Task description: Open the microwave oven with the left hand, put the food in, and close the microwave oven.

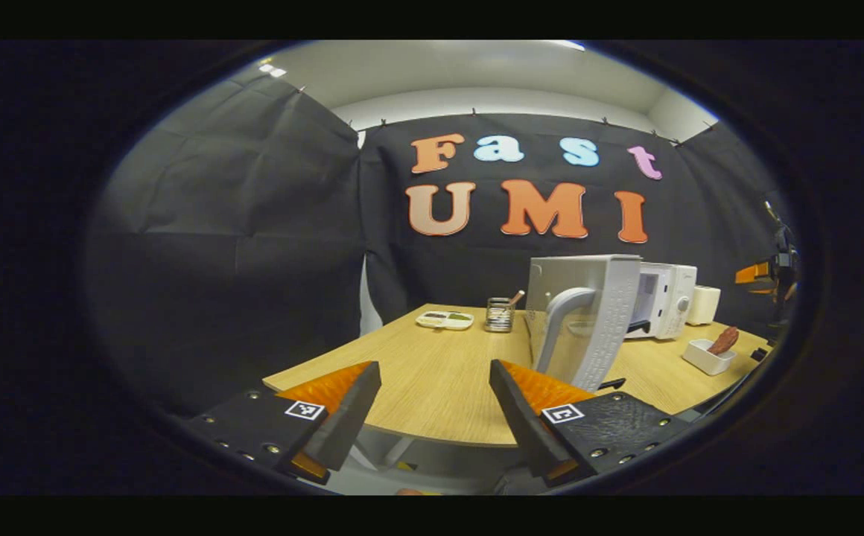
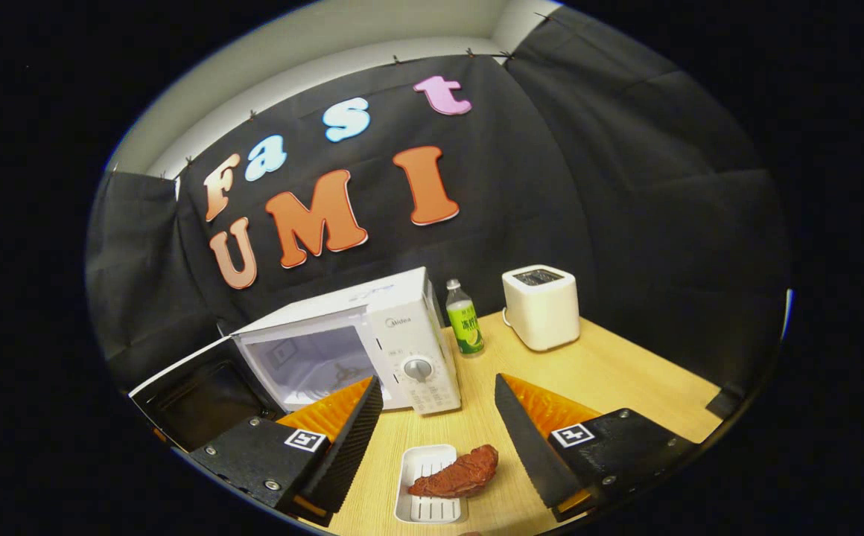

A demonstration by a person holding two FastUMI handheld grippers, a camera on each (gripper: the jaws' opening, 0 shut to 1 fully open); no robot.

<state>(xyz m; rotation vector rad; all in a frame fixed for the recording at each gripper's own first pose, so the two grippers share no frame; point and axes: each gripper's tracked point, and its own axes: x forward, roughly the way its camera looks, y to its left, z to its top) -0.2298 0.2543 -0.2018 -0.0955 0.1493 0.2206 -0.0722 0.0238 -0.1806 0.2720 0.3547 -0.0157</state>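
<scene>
Left claw [image 1: 435, 406]: two black wedge-shaped fingers [image 1: 342, 417], ridged on the inner faces, backed by ribbed orange panels. Each sits on a black textured mount with small silver screws and a square black-and-white marker tag.

Right claw [image 2: 438, 424]: same build, with black ridged fingers [image 2: 346, 447], orange backing, screwed black mounts and one marker tag each.

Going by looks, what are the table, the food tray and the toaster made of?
Table: pale wood or wood-look laminate, with visible grain and a matte surface.
Tray: probably white plastic, smooth, with a ribbed floor.
Toaster: likely cream plastic, with a soft sheen and rounded corners.
</scene>
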